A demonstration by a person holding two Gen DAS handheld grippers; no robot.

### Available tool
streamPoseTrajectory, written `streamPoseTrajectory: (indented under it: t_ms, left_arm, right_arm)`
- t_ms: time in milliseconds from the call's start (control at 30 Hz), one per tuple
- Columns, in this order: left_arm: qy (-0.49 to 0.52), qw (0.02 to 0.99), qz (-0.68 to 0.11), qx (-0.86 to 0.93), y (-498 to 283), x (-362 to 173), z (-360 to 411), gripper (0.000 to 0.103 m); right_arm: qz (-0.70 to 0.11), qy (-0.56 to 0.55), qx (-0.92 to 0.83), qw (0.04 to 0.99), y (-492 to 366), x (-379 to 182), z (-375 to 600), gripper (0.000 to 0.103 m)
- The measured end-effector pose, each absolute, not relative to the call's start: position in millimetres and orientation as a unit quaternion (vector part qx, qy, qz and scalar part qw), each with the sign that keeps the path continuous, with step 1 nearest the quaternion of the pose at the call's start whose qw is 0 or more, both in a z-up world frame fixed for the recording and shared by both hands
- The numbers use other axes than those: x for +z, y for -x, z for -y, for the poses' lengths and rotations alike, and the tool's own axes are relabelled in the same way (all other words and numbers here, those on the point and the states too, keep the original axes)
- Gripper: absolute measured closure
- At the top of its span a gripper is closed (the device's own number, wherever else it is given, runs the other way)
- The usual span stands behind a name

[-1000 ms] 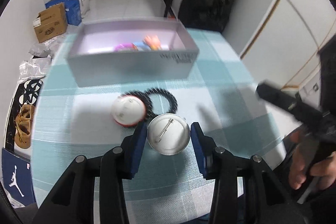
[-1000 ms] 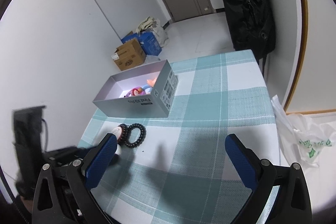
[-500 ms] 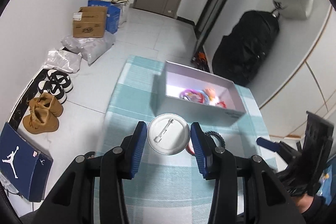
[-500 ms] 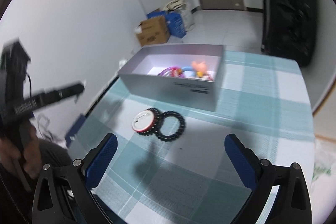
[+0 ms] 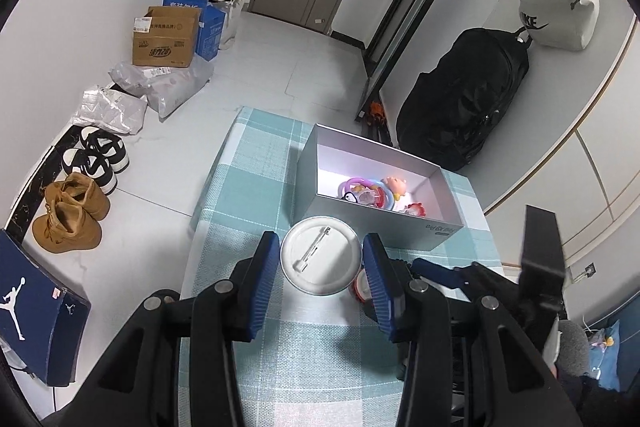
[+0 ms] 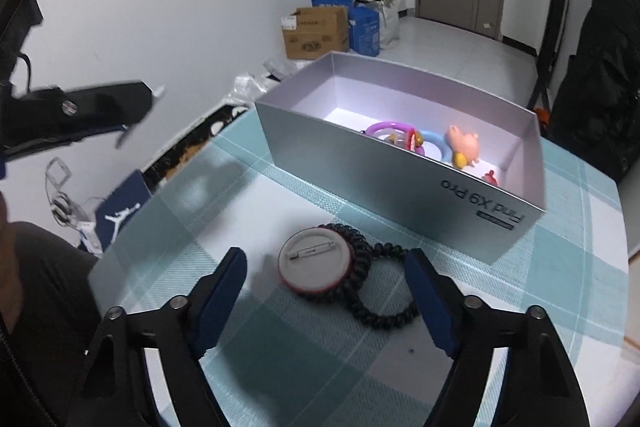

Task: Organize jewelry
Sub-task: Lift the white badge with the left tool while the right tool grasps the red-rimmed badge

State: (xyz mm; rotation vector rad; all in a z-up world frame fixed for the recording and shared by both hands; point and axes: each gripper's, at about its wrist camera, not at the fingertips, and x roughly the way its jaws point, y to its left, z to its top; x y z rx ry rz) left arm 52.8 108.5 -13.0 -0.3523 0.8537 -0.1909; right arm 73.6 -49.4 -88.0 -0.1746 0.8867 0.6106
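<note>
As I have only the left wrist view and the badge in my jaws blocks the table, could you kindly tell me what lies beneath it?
Observer: A second badge, red-rimmed, lies pin side up on the tablecloth, as your held badge does.
Operator: Thank you. Does it lie alone?
Observer: No, its far edge rests on black bead bracelets, in front of the grey box.
Operator: And where is the right gripper?
Observer: The right gripper straddles that badge; its jaws are closing but do not touch it yet.
</note>
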Motion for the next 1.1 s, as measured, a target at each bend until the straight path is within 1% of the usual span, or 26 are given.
streamPoseTrajectory:
  t_ms: [67,167,200,333,467,600,767,967,1100]
  left_arm:
    - [0.174,0.89,-0.41,-0.093,-52.9,-12.5,-111.3,0.066]
    - [0.186,0.887,-0.411,-0.095,-54.0,-12.4,-114.4,0.066]
    - [0.191,0.886,-0.411,-0.095,-54.6,-12.5,-115.6,0.066]
    - [0.206,0.882,-0.412,-0.099,-56.6,-12.7,-118.1,0.066]
    - [0.207,0.882,-0.413,-0.1,-57.0,-12.5,-118.6,0.066]
    - [0.212,0.879,-0.415,-0.099,-59.1,-13.7,-119.4,0.066]
    - [0.221,0.877,-0.415,-0.102,-59.5,-14.2,-120.6,0.066]
    - [0.22,0.875,-0.417,-0.106,-59.7,-13.7,-119.3,0.066]
    - [0.218,0.874,-0.42,-0.11,-60.3,-14.4,-116.6,0.066]
  right_arm:
    - [-0.418,0.102,0.282,0.857,-72.5,-88.7,44.6,0.04]
    - [-0.402,0.134,0.282,0.861,-62.0,-88.7,36.5,0.044]
    - [-0.393,0.151,0.282,0.862,-57.5,-88.9,33.0,0.049]
    - [-0.369,0.217,0.279,0.86,-42.6,-95.6,17.0,0.055]
    - [-0.374,0.239,0.275,0.853,-40.8,-102.4,8.7,0.075]
    - [-0.377,0.239,0.282,0.85,-42.0,-103.4,7.7,0.086]
    - [-0.383,0.192,0.297,0.853,-47.1,-93.9,17.1,0.089]
    - [-0.394,0.116,0.318,0.855,-52.2,-82.8,32.9,0.089]
    - [-0.412,0.087,0.323,0.847,-54.4,-83.0,38.3,0.089]
